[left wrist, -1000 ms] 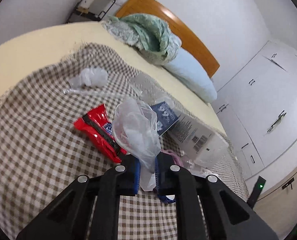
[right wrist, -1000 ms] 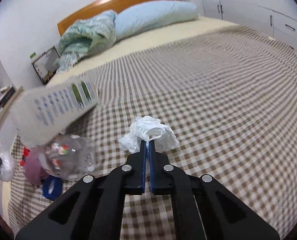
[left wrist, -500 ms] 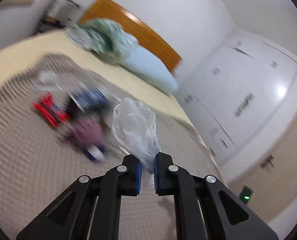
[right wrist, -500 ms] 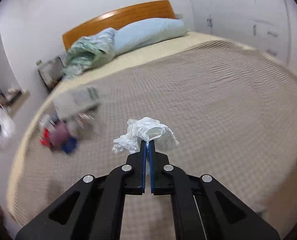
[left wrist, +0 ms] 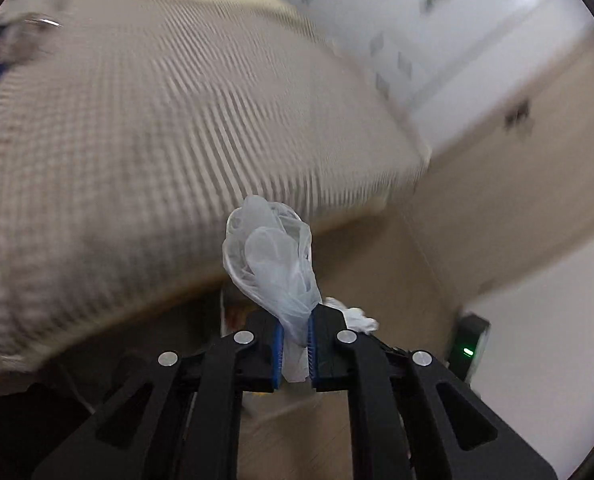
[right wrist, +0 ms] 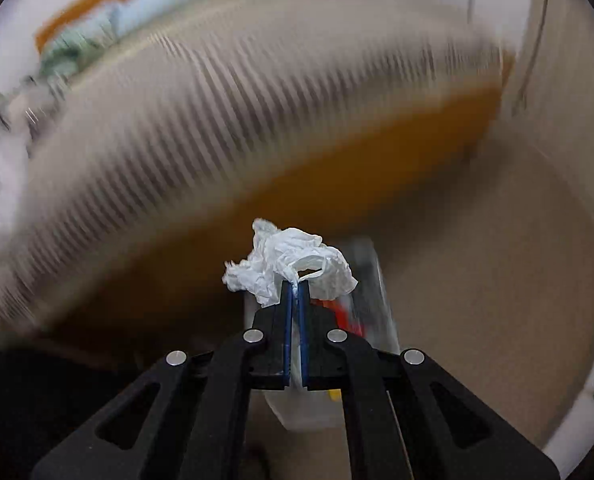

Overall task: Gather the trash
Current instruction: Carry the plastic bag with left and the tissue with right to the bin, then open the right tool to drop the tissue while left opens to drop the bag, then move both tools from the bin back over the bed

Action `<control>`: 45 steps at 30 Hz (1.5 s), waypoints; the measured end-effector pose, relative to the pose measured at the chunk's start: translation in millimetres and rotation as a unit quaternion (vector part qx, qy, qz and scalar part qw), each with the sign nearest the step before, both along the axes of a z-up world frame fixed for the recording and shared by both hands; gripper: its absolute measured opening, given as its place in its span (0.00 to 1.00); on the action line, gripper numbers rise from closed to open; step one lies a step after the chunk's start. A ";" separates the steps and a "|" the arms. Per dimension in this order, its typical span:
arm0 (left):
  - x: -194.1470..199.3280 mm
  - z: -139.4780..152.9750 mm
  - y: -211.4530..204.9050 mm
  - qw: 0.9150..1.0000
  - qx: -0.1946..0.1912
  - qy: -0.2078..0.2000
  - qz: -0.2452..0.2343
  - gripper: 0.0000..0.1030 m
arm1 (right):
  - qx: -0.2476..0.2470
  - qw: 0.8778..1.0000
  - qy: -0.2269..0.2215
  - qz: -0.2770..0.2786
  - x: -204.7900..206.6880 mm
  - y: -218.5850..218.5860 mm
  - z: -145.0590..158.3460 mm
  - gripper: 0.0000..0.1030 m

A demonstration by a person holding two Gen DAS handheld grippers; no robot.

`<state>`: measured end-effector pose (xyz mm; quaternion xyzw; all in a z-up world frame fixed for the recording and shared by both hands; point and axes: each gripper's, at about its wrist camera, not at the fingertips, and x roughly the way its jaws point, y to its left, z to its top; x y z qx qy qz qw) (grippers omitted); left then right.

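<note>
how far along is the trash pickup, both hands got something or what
Done: both pickups. The left gripper is shut on a clear plastic bag, the right gripper on a crumpled white tissue, both off the checked bedspread. In hand: carrying them over the floor toward a blurry container below. Left: dropping both, then the smeared trash remaining at the bed's far edge.

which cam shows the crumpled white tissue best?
Right wrist view: the crumpled white tissue sits sharp and centred, pinched in the right hand-held gripper. The left wrist view shows only a white scrap behind its finger, probably that tissue.
</note>
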<state>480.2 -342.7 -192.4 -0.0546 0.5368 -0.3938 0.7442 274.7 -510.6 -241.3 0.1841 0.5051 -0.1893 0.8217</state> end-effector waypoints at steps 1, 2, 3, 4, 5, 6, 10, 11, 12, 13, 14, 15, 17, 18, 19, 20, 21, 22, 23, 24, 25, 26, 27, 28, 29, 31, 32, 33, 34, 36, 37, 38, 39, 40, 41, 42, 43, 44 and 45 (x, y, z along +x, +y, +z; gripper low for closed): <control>-7.4 -17.5 -15.1 1.000 0.026 0.012 -0.010 0.07 | 0.019 0.999 0.029 -0.007 -8.5 -5.1 -31.4 0.03; -13.0 -33.4 -25.6 0.999 0.038 0.033 -0.016 0.07 | 0.037 0.998 0.048 -0.013 -14.7 -8.7 -55.3 0.03; -16.4 -46.3 -32.6 0.997 0.043 0.053 -0.021 0.07 | 0.053 0.996 0.069 -0.019 -19.0 -11.0 -78.8 0.03; -19.6 -61.4 -39.4 0.996 0.052 0.072 -0.022 0.07 | 0.063 0.994 0.087 -0.026 -22.1 -12.3 -101.5 0.03; -21.0 -74.4 -44.0 0.994 0.065 0.082 -0.020 0.07 | 0.079 0.991 0.100 -0.033 -23.4 -13.1 -123.0 0.03; -23.0 -83.7 -48.7 0.993 0.078 0.085 -0.021 0.07 | 0.102 0.988 0.108 -0.039 -22.7 -12.9 -143.4 0.04; -27.2 -110.4 -67.9 0.988 0.137 0.070 -0.033 0.07 | 0.185 0.972 0.144 -0.011 -9.4 -2.3 -204.3 0.55; -28.8 -114.9 -73.8 0.986 0.149 0.057 -0.040 0.07 | 0.182 0.974 0.132 -0.018 -10.6 -4.1 -204.6 0.59; -30.3 -120.8 -82.7 0.984 0.162 0.049 -0.053 0.07 | 0.185 0.975 0.119 -0.027 -12.7 -6.8 -202.9 0.60; -33.9 -126.7 -90.6 0.982 0.173 0.048 -0.060 0.07 | 0.192 0.975 0.108 -0.040 -18.0 -12.6 -200.7 0.61; -33.1 -136.6 -97.5 0.979 0.188 0.053 -0.065 0.07 | 0.193 0.975 0.100 -0.054 -24.1 -21.7 -197.3 0.61; -33.8 -143.6 -103.0 0.975 0.200 0.060 -0.070 0.07 | 0.189 0.975 0.096 -0.065 -31.9 -30.4 -192.2 0.61; -36.8 -167.0 -124.8 0.966 0.232 0.075 -0.091 0.07 | 0.168 0.977 0.096 -0.088 -48.7 -46.5 -182.8 0.61; -38.1 -173.7 -130.6 0.963 0.241 0.076 -0.099 0.07 | 0.160 0.978 0.090 -0.103 -61.3 -57.5 -175.7 0.61; -40.4 -184.0 -140.4 0.957 0.257 0.079 -0.110 0.07 | 0.155 0.977 0.083 -0.119 -71.1 -65.7 -169.2 0.61; -42.2 -194.8 -148.9 0.952 0.270 0.082 -0.119 0.07 | 0.154 0.976 0.075 -0.133 -80.6 -72.9 -163.8 0.61; -44.7 -204.4 -155.0 0.948 0.277 0.085 -0.129 0.07 | 0.152 0.975 0.065 -0.147 -91.5 -80.8 -158.0 0.61; -45.6 -215.8 -163.4 0.943 0.287 0.089 -0.142 0.07 | 0.149 0.974 0.058 -0.158 -100.7 -86.7 -152.4 0.62; -45.5 -226.5 -171.2 0.940 0.295 0.089 -0.147 0.07 | 0.145 0.974 0.052 -0.167 -106.9 -92.3 -147.3 0.63; -45.6 -233.8 -174.3 0.938 0.302 0.088 -0.145 0.07 | 0.140 0.974 0.047 -0.174 -112.4 -93.9 -141.9 0.63; -42.9 -249.9 -179.4 0.935 0.313 0.092 -0.138 0.12 | 0.138 0.973 0.042 -0.179 -116.8 -96.0 -138.3 0.63; -40.9 -256.8 -181.9 0.930 0.326 0.098 -0.134 0.22 | 0.138 0.973 0.038 -0.181 -120.0 -98.0 -135.4 0.64; -40.7 -265.9 -184.1 0.924 0.344 0.103 -0.130 0.58 | 0.138 0.973 0.037 -0.180 -121.1 -98.1 -134.2 0.64; -38.6 -276.4 -183.3 0.919 0.361 0.102 -0.123 0.76 | 0.137 0.974 0.039 -0.177 -120.8 -96.9 -134.1 0.63; -38.1 -280.2 -184.2 0.918 0.369 0.089 -0.117 0.75 | 0.134 0.975 0.043 -0.173 -119.7 -95.4 -134.6 0.63; -38.4 -280.3 -184.2 0.913 0.383 0.069 -0.121 0.75 | 0.131 0.976 0.044 -0.168 -117.0 -91.0 -137.9 0.63; -37.8 -278.9 -183.9 0.914 0.380 0.070 -0.124 0.76 | 0.134 0.976 0.043 -0.165 -115.5 -89.1 -140.5 0.63; -37.0 -277.3 -182.2 0.915 0.378 0.072 -0.123 0.76 | 0.137 0.976 0.044 -0.163 -115.9 -88.7 -141.3 0.63; -35.9 -275.3 -180.2 0.916 0.376 0.074 -0.118 0.77 | 0.141 0.976 0.047 -0.160 -113.7 -86.2 -144.6 0.63; -34.1 -274.8 -177.8 0.916 0.378 0.077 -0.113 0.78 | 0.145 0.977 0.052 -0.150 -112.2 -83.8 -147.3 0.63; -33.9 -274.7 -176.8 0.915 0.380 0.078 -0.111 0.79 | 0.147 0.977 0.054 -0.144 -109.8 -79.8 -149.4 0.63; -34.2 -275.9 -175.2 0.913 0.384 0.077 -0.111 0.79 | 0.148 0.977 0.057 -0.140 -107.9 -77.1 -150.4 0.63; -34.9 -274.7 -173.5 0.912 0.387 0.076 -0.112 0.79 | 0.148 0.978 0.060 -0.136 -106.5 -74.5 -150.9 0.63; -35.8 -273.6 -173.5 0.912 0.387 0.076 -0.114 0.79 | 0.147 0.978 0.064 -0.132 -104.7 -71.2 -152.3 0.63; -37.2 -272.2 -173.3 0.912 0.386 0.077 -0.116 0.79 | 0.145 0.979 0.068 -0.128 -103.2 -68.5 -152.7 0.63; -38.2 -270.4 -173.6 0.912 0.384 0.076 -0.118 0.79 | 0.143 0.979 0.072 -0.125 -102.6 -67.1 -151.8 0.63; -39.0 -267.0 -173.0 0.914 0.382 0.074 -0.119 0.79 | 0.142 0.980 0.073 -0.122 -101.8 -65.7 -150.7 0.63; -39.5 -263.4 -172.2 0.915 0.378 0.073 -0.119 0.79 | 0.140 0.980 0.073 -0.120 -101.6 -64.6 -148.3 0.63; -39.9 -260.4 -171.5 0.917 0.375 0.072 -0.118 0.79 | 0.137 0.981 0.073 -0.120 -101.7 -64.2 -145.4 0.63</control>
